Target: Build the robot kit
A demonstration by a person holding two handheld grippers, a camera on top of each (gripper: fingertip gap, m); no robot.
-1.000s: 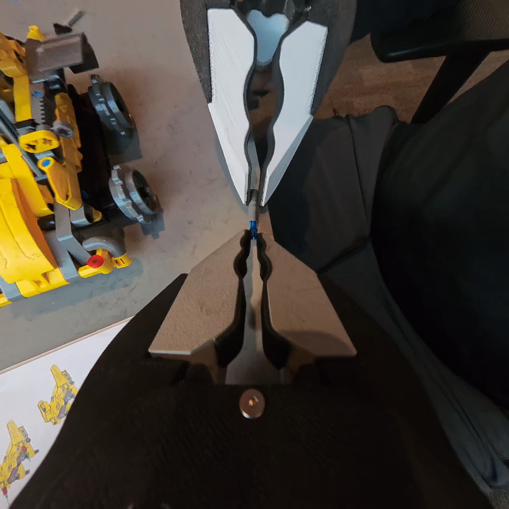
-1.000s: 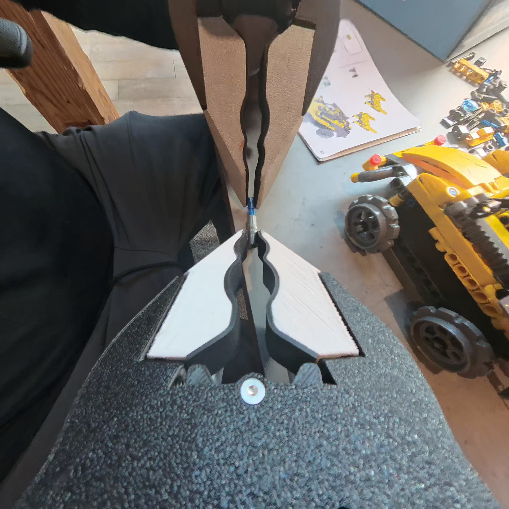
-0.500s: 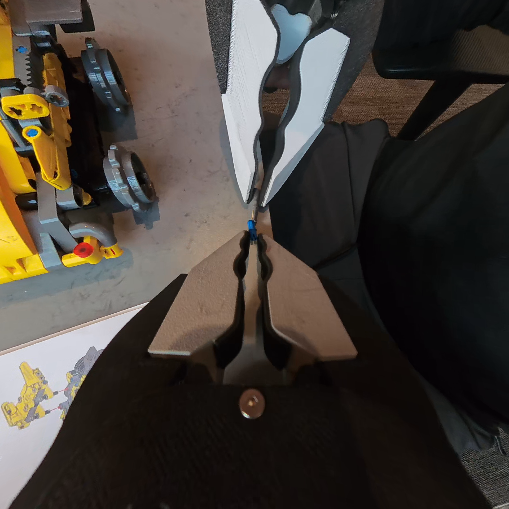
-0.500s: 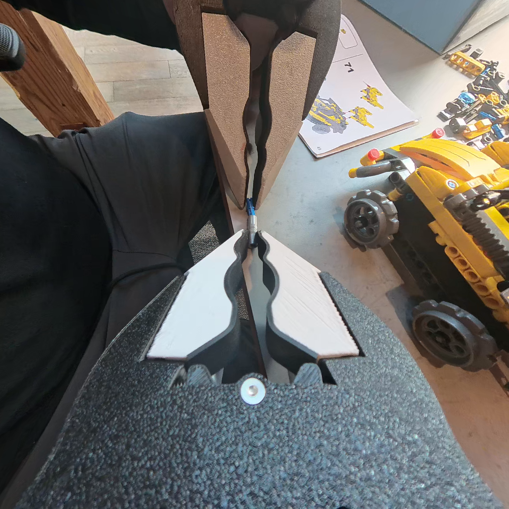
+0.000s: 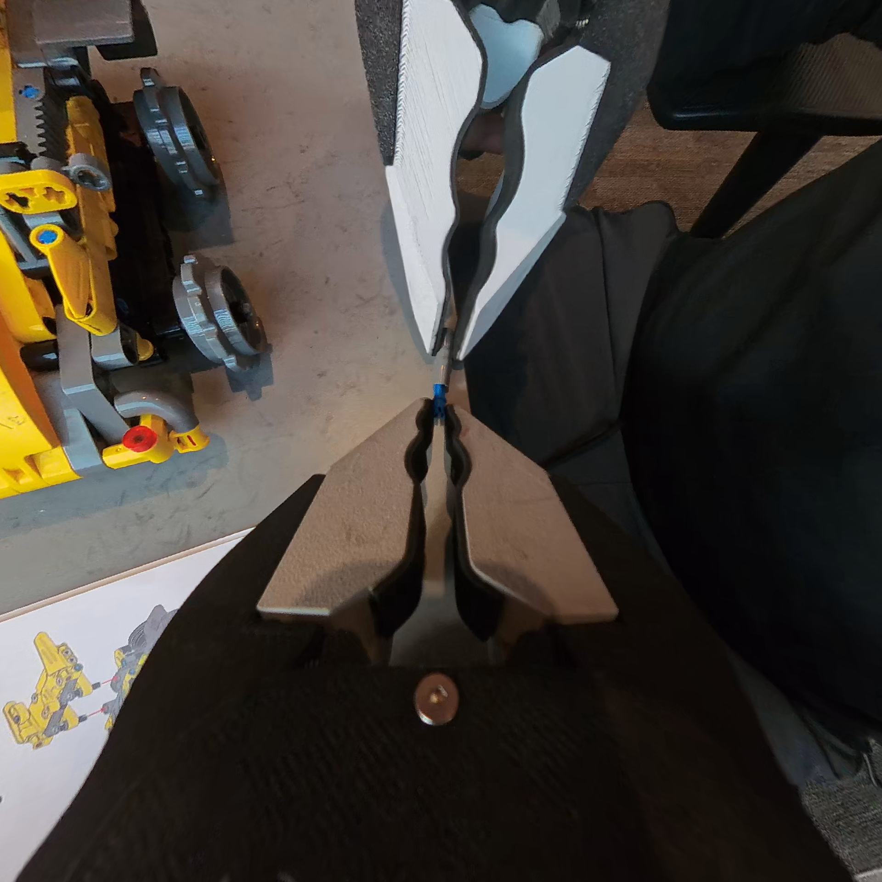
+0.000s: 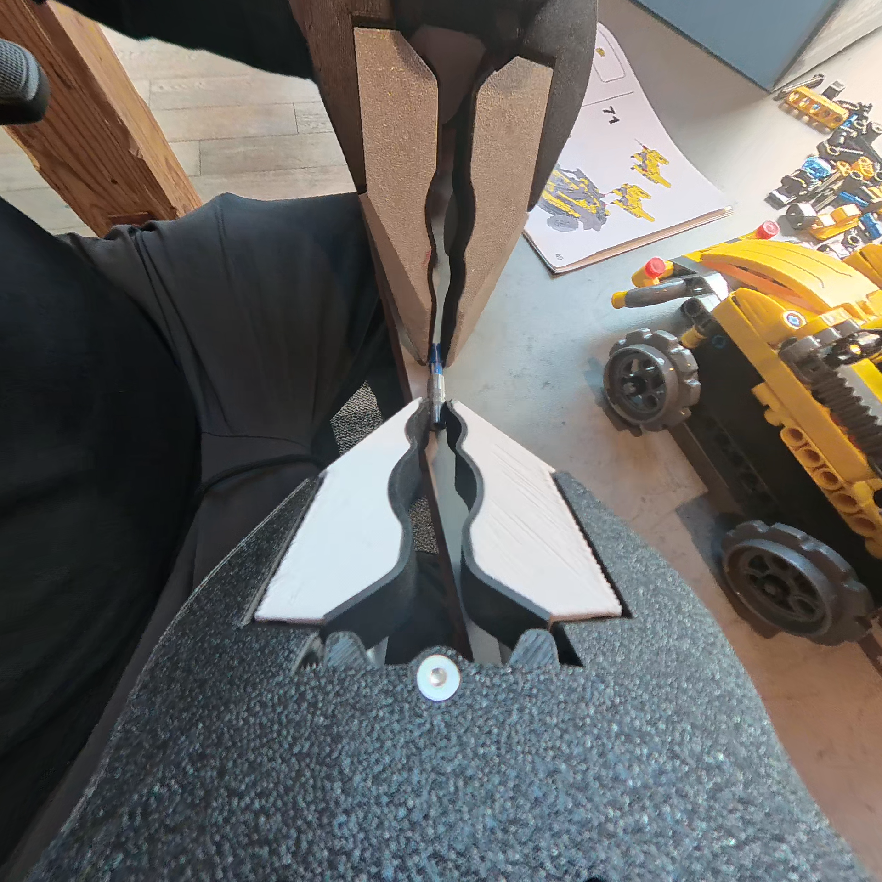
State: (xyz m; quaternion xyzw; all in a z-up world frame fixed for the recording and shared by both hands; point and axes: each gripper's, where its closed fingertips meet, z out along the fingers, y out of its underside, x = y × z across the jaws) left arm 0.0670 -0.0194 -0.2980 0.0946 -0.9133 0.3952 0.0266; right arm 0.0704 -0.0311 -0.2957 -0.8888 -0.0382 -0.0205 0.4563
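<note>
Two handheld grippers meet tip to tip above the near edge of a grey table (image 5: 305, 200). The left gripper (image 5: 438, 414), with tan fingers, is pressed together on the blue pin (image 5: 438, 400), a tiny toy-brick connector. The right gripper (image 6: 435, 414), with white fingers, is pressed together on the small grey sleeve (image 6: 435, 387), a short cylindrical piece. Pin and sleeve touch end to end in one line between the two sets of fingertips, well above the tabletop.

Judging from this pose, the two tiny parts need to stay on one straight axis. Any tilt of either gripper would likely bind them or flick one loose, so a firm pinch and a gentle straight push seem wisest.

Just past the grippers, on one side, lies the person's dark-clothed lap (image 5: 716, 429), and a dropped part could vanish into the fabric. On the other side the table has a bare patch directly beside the tips. Beyond that patch stands a partly built yellow toy-brick vehicle (image 6: 787, 382) with dark grey toothed wheels (image 6: 642, 381). An open instruction booklet (image 6: 635, 162) lies farther out, and a scatter of loose small bricks (image 6: 830, 162) sits near the far corner. A wooden table leg (image 6: 90, 124) rises beyond the lap.
</note>
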